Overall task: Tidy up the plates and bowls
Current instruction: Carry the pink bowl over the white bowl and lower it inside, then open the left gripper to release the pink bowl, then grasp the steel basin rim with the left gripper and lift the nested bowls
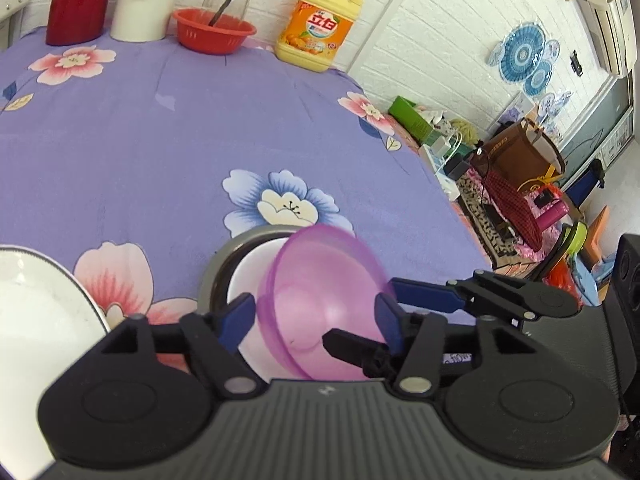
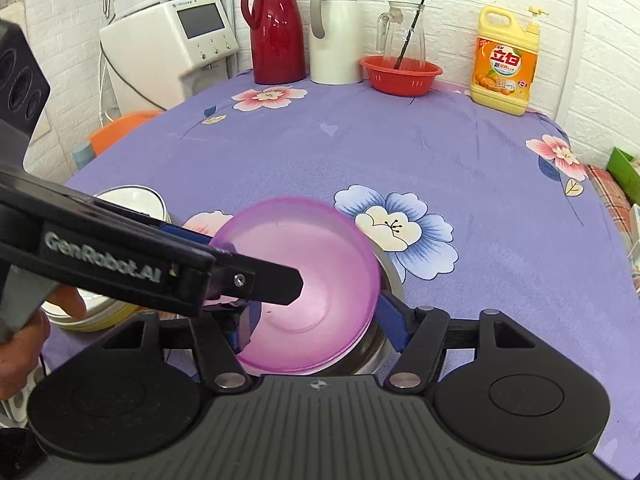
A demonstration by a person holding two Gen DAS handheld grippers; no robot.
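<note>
My left gripper (image 1: pixel 314 312) has its blue fingers spread wide with the pink bowl (image 1: pixel 320 280) tilted between them. My right gripper (image 2: pixel 318 320) is just as wide around the same bowl from the other side. Each tool's dark finger reaches into the bowl's hollow and hides part of its wall, so I cannot tell which pads actually press on it. The bowl's rim is smeared in the left view. Directly under the pink bowl sits a steel bowl (image 1: pixel 216 264) with a white bowl (image 1: pixel 248 272) nested in it, both mostly covered. To the left of the pink bowl lies a white plate (image 1: pixel 40 300), cut off by the frame edge and by my gripper body. Everything stands on a purple flowered tablecloth (image 2: pixel 360 152). Far behind the pink bowl, along the brick wall, stand a red thermos (image 2: pixel 276 32) and a white jug (image 2: pixel 336 36). Next to them are a red basket (image 2: pixel 400 74) in front of a glass pitcher (image 2: pixel 400 28), and an orange detergent bottle (image 2: pixel 506 64).
</note>
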